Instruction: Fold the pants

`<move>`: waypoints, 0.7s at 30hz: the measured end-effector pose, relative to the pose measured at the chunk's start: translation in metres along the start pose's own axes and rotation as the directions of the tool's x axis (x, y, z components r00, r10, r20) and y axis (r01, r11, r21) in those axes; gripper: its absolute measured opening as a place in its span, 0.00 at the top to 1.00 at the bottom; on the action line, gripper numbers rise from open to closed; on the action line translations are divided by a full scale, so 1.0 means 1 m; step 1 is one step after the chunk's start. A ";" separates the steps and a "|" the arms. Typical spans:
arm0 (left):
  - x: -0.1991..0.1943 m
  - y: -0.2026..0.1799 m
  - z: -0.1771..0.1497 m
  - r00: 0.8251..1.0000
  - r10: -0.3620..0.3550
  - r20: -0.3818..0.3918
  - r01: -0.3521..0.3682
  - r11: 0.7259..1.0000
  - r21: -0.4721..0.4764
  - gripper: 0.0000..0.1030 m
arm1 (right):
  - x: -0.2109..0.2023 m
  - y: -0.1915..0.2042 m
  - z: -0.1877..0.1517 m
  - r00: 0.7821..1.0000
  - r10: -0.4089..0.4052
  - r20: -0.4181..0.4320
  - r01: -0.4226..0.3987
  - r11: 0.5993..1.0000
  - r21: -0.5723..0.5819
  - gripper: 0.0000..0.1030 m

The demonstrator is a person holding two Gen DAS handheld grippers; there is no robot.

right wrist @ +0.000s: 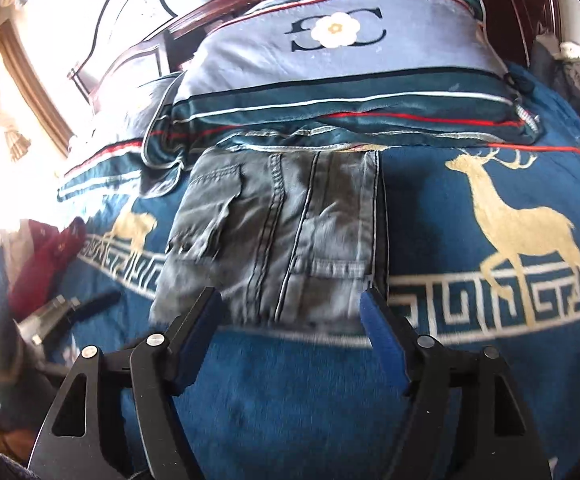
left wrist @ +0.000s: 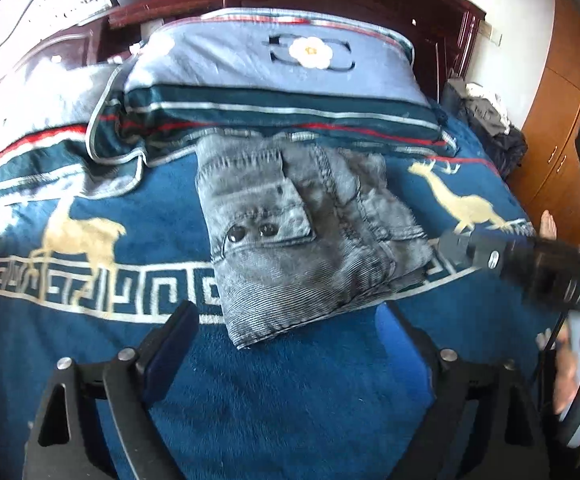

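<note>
Folded pants (left wrist: 310, 224) on blanketed bed (left wrist: 290, 392)

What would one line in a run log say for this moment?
pants: folded, lying on blue blanket | left hand-held gripper: open, empty | right hand-held gripper: open, empty | fold looks finished

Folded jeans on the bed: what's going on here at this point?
A person holds a hand-held gripper in each hand above grey jeans that lie folded into a compact stack on the blue deer-pattern blanket, just below the pillow. Both the left hand-held gripper and the right hand-held gripper are open and hold nothing.
</note>
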State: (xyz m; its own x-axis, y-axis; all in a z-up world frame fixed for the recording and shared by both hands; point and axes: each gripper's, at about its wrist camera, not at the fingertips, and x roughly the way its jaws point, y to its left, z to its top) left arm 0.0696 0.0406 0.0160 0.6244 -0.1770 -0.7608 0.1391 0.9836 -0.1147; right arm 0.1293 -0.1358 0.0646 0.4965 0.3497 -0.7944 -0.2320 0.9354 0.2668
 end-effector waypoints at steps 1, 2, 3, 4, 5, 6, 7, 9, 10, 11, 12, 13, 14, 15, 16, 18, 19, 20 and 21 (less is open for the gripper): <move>-0.006 -0.001 0.001 1.000 0.006 0.010 -0.006 1.000 -0.002 0.07 | -0.007 0.004 -0.004 1.000 -0.012 0.007 0.012 1.000 -0.012 0.30; -0.013 -0.003 0.002 1.000 0.020 0.021 -0.020 1.000 -0.001 0.06 | -0.012 0.007 -0.006 1.000 -0.017 0.012 0.017 1.000 -0.020 0.29; -0.018 -0.004 0.001 0.999 0.030 0.031 -0.030 1.000 -0.001 0.06 | -0.017 0.009 -0.008 1.000 -0.018 0.016 0.018 1.000 -0.024 0.29; -0.025 -0.005 0.001 0.999 0.034 0.039 -0.034 0.999 0.000 0.05 | -0.022 0.011 -0.009 1.000 -0.021 0.020 0.021 0.999 -0.027 0.28; -0.030 -0.007 0.002 0.998 0.038 0.047 -0.038 0.999 0.002 0.05 | -0.028 0.014 -0.011 0.999 -0.022 0.026 0.023 0.999 -0.030 0.27; -0.034 -0.007 0.002 0.998 0.044 0.053 -0.044 0.999 0.002 0.03 | -0.035 0.017 -0.013 0.999 -0.020 0.033 0.021 0.999 -0.033 0.26; -0.039 -0.008 0.002 0.997 0.051 0.060 -0.051 0.999 0.002 0.02 | -0.041 0.019 -0.015 0.999 -0.018 0.042 0.020 0.999 -0.035 0.26; -0.048 -0.009 0.000 0.995 0.060 0.077 -0.061 0.998 0.006 0.00 | -0.054 0.022 -0.017 0.998 -0.019 0.063 0.022 0.999 -0.041 0.26; -0.051 -0.010 -0.001 0.994 0.068 0.082 -0.069 0.998 0.007 0.00 | -0.061 0.024 -0.019 0.997 -0.024 0.076 0.027 0.999 -0.042 0.25; -0.054 -0.011 -0.003 0.994 0.076 0.083 -0.077 0.997 0.005 0.00 | -0.065 0.024 -0.019 0.996 -0.026 0.084 0.029 0.999 -0.042 0.24; -0.056 -0.011 -0.004 0.994 0.077 0.082 -0.078 0.997 0.002 0.00 | -0.070 0.024 -0.021 0.996 -0.027 0.091 0.031 0.999 -0.038 0.21; -0.057 -0.011 -0.006 0.994 0.079 0.079 -0.079 0.997 -0.003 0.00 | -0.075 0.025 -0.024 0.995 -0.028 0.098 0.031 0.999 -0.029 0.17; -0.058 -0.011 -0.007 0.994 0.080 0.074 -0.080 0.997 -0.006 0.00 | -0.080 0.025 -0.028 0.993 -0.030 0.110 0.032 0.999 -0.017 0.16; -0.059 -0.012 -0.008 0.994 0.081 0.069 -0.081 0.997 -0.007 0.00 | -0.084 0.025 -0.031 0.993 -0.033 0.117 0.034 0.999 -0.009 0.16; -0.061 -0.013 -0.010 0.994 0.083 0.069 -0.083 0.997 -0.008 0.00 | -0.088 0.025 -0.034 0.992 -0.037 0.122 0.037 0.999 -0.003 0.16; -0.064 -0.015 -0.012 0.993 0.088 0.073 -0.088 0.996 -0.006 0.00 | -0.093 0.027 -0.040 0.991 -0.045 0.126 0.046 0.999 0.000 0.15; -0.066 -0.017 -0.013 0.993 0.092 0.076 -0.092 0.996 -0.005 0.00 | -0.095 0.028 -0.042 0.991 -0.049 0.128 0.050 0.999 -0.001 0.14; -0.067 -0.018 -0.014 0.993 0.094 0.076 -0.094 0.996 -0.006 0.00 | -0.097 0.030 -0.044 0.990 -0.057 0.128 0.058 0.998 -0.006 0.14; -0.070 -0.018 -0.014 0.992 0.097 0.078 -0.096 0.995 -0.008 0.00 | -0.099 0.031 -0.046 0.990 -0.065 0.127 0.067 0.998 -0.011 0.13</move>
State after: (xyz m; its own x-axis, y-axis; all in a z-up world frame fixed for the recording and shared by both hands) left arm 0.0130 0.0352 0.0621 0.6929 -0.0832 -0.7162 0.0721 0.9963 -0.0459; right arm 0.0350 -0.1432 0.1264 0.6131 0.2919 -0.7341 -0.2076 0.9561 0.2068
